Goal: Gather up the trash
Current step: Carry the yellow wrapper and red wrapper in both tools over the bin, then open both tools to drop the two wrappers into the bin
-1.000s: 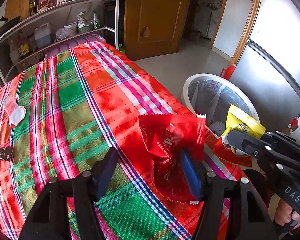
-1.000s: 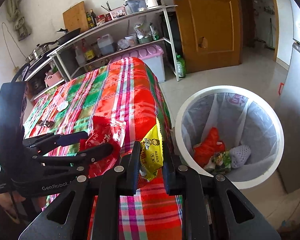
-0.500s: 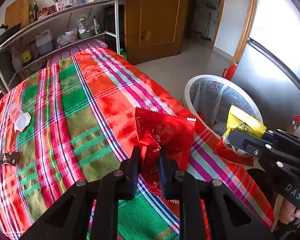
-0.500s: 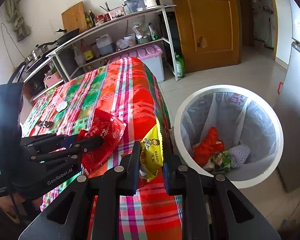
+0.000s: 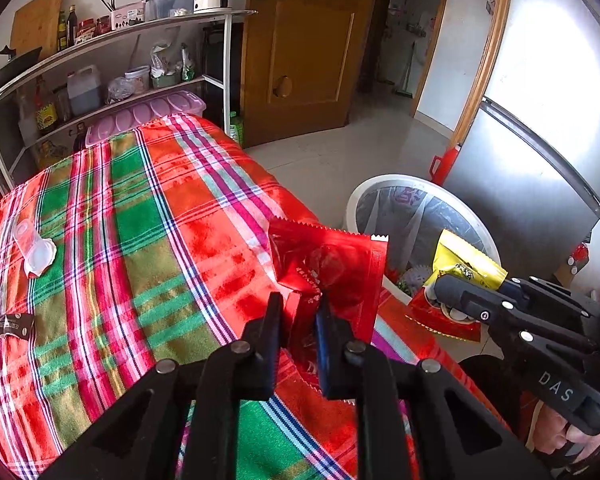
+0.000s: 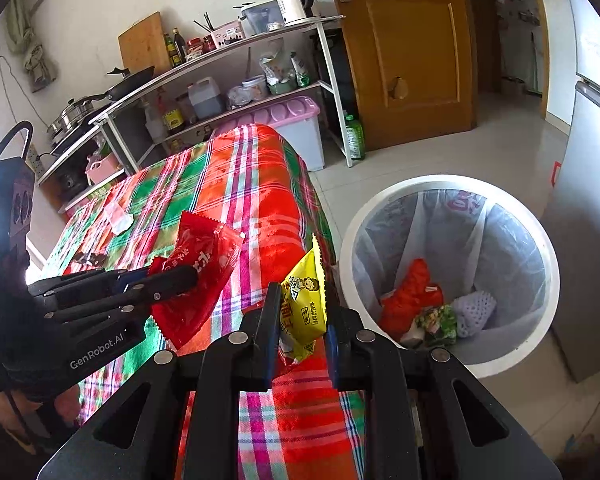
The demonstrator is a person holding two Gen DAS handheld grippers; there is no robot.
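Note:
My left gripper (image 5: 298, 312) is shut on a red snack wrapper (image 5: 332, 264) and holds it up off the plaid tablecloth (image 5: 148, 240); it also shows in the right wrist view (image 6: 204, 264). My right gripper (image 6: 300, 312) is shut on a yellow snack wrapper (image 6: 306, 304), also seen in the left wrist view (image 5: 466, 260), near the table's right edge. A white trash bin (image 6: 548, 264) with a clear liner stands on the floor to the right and holds several pieces of trash.
A clear plastic cup piece (image 5: 36, 244) and a small dark wrapper (image 5: 6, 325) lie on the table's left side. A metal shelf rack (image 5: 112, 80) stands behind the table. A silver fridge (image 5: 540, 160) is past the bin, a wooden door (image 5: 300, 48) beyond.
My left gripper closed on the red wrapper and lifted it off the cloth. My right gripper kept holding the yellow wrapper in about the same place.

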